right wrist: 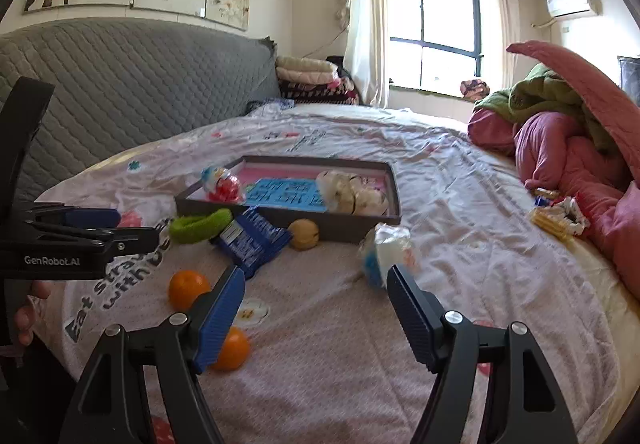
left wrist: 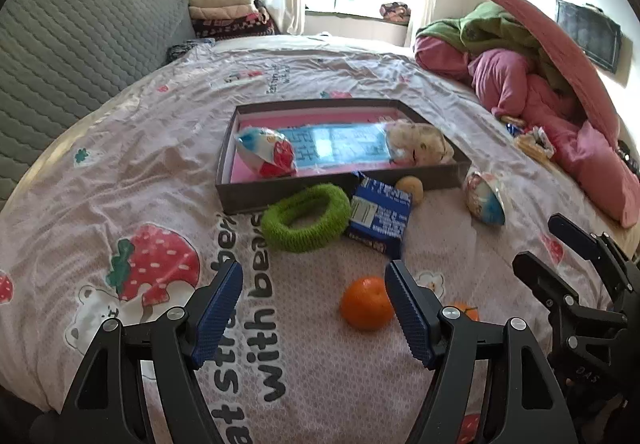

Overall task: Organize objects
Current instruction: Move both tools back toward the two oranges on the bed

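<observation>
Partway done, I'd say. The shallow box [left wrist: 428,186] mid-bed already holds three things: a blue sheet [left wrist: 340,144], a pale bun-like packet [left wrist: 420,144] at its right end, and a snack bag [left wrist: 266,152] at its left. Still loose on the sheet just before the box's near edge: green ring [left wrist: 306,218], blue packet [left wrist: 380,216], second snack bag [left wrist: 484,196], yellowish ball [left wrist: 410,188], and two oranges [right wrist: 188,288] nearer. Left gripper [left wrist: 314,308] and right gripper [right wrist: 316,312] are both spread wide, holding nothing.
</observation>
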Demonstrator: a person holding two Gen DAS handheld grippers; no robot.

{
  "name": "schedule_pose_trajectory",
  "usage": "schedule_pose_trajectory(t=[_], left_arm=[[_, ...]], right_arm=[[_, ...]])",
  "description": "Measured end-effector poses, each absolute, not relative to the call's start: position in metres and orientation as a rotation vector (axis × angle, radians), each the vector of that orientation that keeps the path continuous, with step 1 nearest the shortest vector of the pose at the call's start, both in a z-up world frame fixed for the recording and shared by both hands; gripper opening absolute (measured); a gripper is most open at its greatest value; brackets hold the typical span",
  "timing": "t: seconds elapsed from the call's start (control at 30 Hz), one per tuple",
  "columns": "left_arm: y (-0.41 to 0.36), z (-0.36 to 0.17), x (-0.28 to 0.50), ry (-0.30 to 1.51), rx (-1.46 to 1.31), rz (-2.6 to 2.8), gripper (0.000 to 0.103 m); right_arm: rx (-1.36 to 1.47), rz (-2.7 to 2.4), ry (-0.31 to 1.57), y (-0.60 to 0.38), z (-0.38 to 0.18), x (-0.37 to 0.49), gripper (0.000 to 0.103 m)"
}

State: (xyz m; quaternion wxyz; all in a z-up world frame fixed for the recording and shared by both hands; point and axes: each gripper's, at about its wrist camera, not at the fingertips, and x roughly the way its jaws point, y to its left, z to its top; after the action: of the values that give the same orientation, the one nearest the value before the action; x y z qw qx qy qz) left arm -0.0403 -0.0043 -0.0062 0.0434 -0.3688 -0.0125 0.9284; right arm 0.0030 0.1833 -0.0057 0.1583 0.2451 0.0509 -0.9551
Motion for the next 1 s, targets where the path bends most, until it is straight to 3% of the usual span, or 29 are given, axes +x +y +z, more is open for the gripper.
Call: schedule_pose_trajectory(t=[1.0], left_arm=[[0.011,-0.036,-0.041,-0.018,-1.283,2.700,0.075]], right_arm=[[0.884,-2.517,0.257,0.148,-0.039,0.014,0.070]])
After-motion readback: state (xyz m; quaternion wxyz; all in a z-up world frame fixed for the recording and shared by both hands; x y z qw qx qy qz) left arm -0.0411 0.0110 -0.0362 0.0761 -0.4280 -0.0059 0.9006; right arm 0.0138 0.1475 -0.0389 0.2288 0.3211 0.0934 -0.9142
